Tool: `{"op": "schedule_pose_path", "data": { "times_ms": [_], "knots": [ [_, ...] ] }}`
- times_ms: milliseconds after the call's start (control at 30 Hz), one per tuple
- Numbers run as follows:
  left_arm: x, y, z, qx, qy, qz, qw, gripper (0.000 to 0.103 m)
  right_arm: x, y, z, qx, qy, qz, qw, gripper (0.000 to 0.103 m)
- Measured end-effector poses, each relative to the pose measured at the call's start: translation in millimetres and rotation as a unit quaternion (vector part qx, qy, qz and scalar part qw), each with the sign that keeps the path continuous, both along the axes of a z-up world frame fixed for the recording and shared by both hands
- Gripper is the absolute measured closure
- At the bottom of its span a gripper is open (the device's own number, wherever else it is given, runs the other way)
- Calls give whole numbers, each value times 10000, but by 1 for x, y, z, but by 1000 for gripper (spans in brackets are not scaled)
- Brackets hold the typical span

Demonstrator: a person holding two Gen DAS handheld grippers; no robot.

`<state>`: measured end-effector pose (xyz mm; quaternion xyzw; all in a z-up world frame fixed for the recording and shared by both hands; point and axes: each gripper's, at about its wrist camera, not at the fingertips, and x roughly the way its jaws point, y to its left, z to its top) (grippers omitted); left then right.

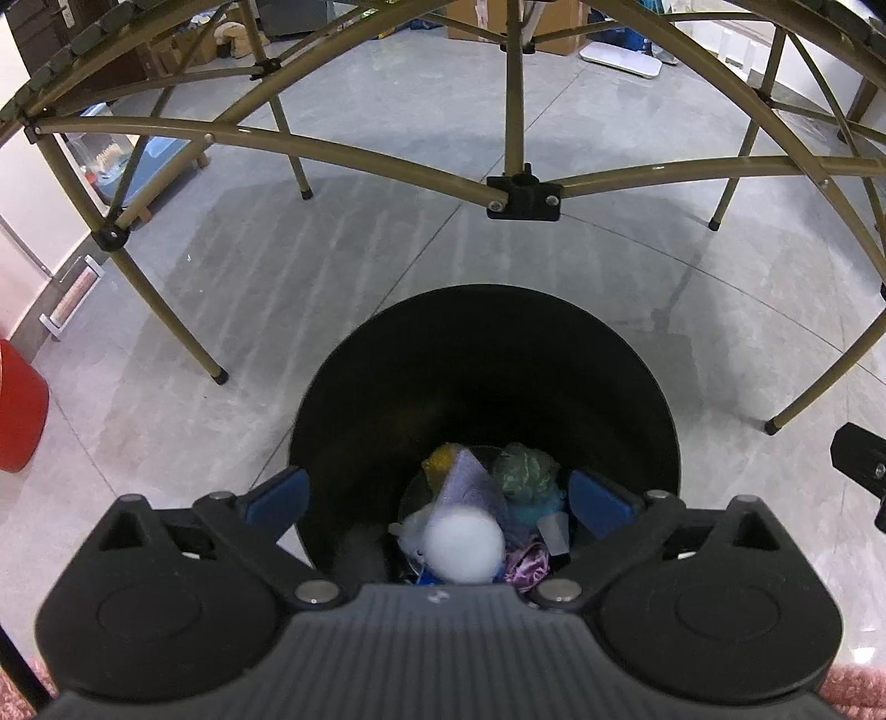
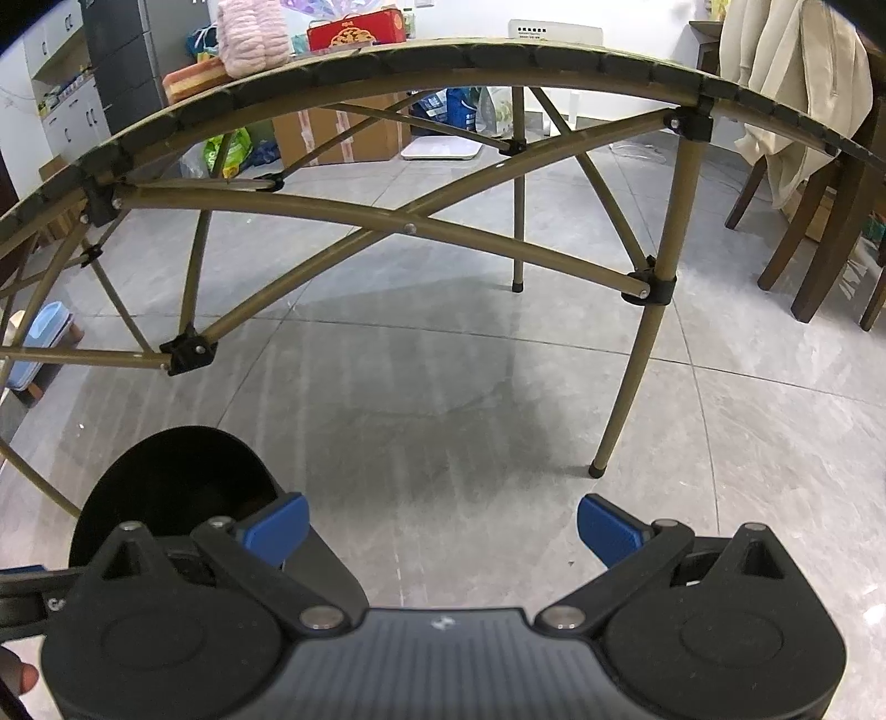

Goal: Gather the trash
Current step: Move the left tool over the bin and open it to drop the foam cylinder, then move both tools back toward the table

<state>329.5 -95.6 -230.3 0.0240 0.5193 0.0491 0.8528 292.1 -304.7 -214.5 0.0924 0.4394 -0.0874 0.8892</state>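
Below my left gripper (image 1: 437,493), its jaws wide apart and empty, stands the black bin (image 1: 354,387). A blurred white ball (image 1: 462,545) sits between my fingers over the crumpled scraps inside; it looks light and soft. My right gripper (image 2: 443,526) is spread too, empty.

White ball (image 1: 464,547) in bin (image 1: 387,387) blurred; bin bottom partly hidden behind left tongs (image 1: 440,501).

Folding table (image 2: 421,61), pink towel (image 2: 252,39) on top; wooden chair (image 2: 819,221), beige coat (image 2: 797,83)
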Motion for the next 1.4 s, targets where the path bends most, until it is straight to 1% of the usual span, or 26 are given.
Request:
{"op": "schedule_pose_path", "data": {
  "times_ms": [167, 333, 467, 633, 700, 867, 1033, 1133, 1267, 1400],
  "knots": [
    [2, 4, -2, 16, 61, 74, 10000, 1, 1, 2, 1, 26, -14, 49, 10000, 0],
    [1, 7, 0, 17, 35, 66, 10000, 1, 1, 2, 1, 41, -19, 44, 10000, 0],
    [-1, 10, 6, -12, -64, 57, 10000, 1, 1, 2, 1, 48, -26, 43, 10000, 0],
    [-6, 18, 23, -113, -337, 96, 9993, 0, 0, 3, 6, 65, -83, 32, 9999, 0],
    [-9, 21, 32, -129, -512, 109, 9985, 0, -1, 3, 9, 88, -176, 27, 9998, 0],
    [-19, 25, 57, -98, -1157, 82, 9932, 0, -4, 2, 22, 183, -513, 26, 9985, 0],
    [-30, 27, 81, -80, -1735, 7, 9848, 0, -9, 5, 38, 169, -878, 116, 9959, 0],
    [-38, 30, 98, -131, -2093, -40, 9778, 0, -14, 8, 53, 152, -1141, 245, 9931, 0],
    [-44, 34, 116, -156, -2515, -5, 9677, 0, -22, 13, 75, 34, -1606, 370, 9863, 0],
    [-43, 39, 135, -179, -2756, -20, 9611, 0, -26, 21, 97, 56, -2121, 470, 9761, 0]
  ]
}}
